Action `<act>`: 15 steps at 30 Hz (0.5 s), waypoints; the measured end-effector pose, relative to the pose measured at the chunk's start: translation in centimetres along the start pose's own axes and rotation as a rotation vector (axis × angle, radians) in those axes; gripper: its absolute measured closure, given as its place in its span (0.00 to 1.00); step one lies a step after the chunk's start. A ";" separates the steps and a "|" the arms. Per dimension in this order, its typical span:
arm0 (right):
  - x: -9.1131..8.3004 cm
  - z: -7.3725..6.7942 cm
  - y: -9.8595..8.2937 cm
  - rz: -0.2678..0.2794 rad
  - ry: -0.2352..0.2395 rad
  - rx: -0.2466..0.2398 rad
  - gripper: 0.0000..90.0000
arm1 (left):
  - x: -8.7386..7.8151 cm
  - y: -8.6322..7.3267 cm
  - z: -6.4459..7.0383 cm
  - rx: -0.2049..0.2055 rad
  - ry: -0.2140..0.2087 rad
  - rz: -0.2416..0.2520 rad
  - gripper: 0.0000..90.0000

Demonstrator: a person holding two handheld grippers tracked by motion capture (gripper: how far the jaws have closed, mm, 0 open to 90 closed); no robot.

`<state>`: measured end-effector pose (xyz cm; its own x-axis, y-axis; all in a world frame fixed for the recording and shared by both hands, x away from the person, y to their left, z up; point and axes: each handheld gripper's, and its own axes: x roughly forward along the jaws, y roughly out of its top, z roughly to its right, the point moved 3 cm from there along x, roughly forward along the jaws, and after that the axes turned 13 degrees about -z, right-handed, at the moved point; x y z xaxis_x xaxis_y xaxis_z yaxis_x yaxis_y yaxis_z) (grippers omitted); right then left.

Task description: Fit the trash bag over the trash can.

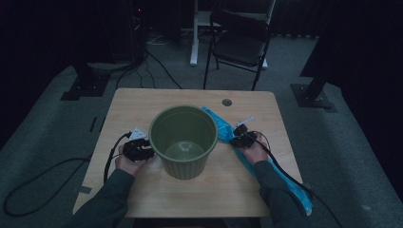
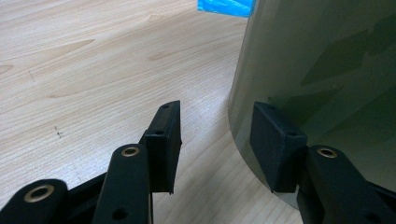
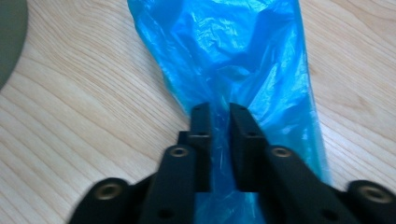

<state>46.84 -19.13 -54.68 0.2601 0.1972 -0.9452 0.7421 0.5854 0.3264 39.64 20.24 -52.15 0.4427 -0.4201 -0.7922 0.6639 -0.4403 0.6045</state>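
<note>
Right hand-held gripper (image 3: 219,116), lower centre of right gripper view: jaws nearly together, pinching gathered fold of blue plastic bag (image 3: 233,56). Bag lying flat on desk (image 1: 138,102), right of centre in high view, just beside green bin (image 1: 183,140). Film thin, light, slippery, probably tearing easily; gripping bunched edge seems best. Left hand-held gripper (image 2: 219,140): jaws apart, one touching bin wall, holding nothing.

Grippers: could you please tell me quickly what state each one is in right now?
Left gripper: open, beside the green ribbed plastic bin.
Right gripper: shut on the blue plastic bag.
</note>
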 end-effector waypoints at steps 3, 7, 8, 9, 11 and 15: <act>-0.1 0.2 -0.2 0.001 0.000 0.003 0.96 | 0.0 0.0 0.0 0.000 -0.001 0.001 0.60; -0.3 0.5 -0.8 -0.002 -0.011 -0.010 0.99 | -0.1 0.0 0.0 -0.002 -0.003 0.004 0.60; -0.4 0.6 -1.0 -0.003 -0.014 -0.014 0.99 | -0.2 0.0 0.0 -0.002 -0.005 0.005 0.60; -0.6 0.6 -1.1 0.000 -0.012 -0.014 0.99 | -0.2 0.0 0.0 -0.005 -0.006 0.008 0.60; -1.0 0.8 -1.4 0.006 -0.016 -0.016 0.99 | -0.2 0.0 0.0 -0.006 -0.007 0.009 0.60; -2.2 1.1 -1.8 0.035 -0.014 -0.012 0.99 | -0.2 0.0 0.1 -0.007 -0.007 0.009 0.60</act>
<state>45.61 -21.47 -53.20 0.2946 0.2072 -0.9329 0.7246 0.5880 0.3594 39.46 20.25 -51.95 0.4448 -0.4293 -0.7861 0.6639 -0.4310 0.6111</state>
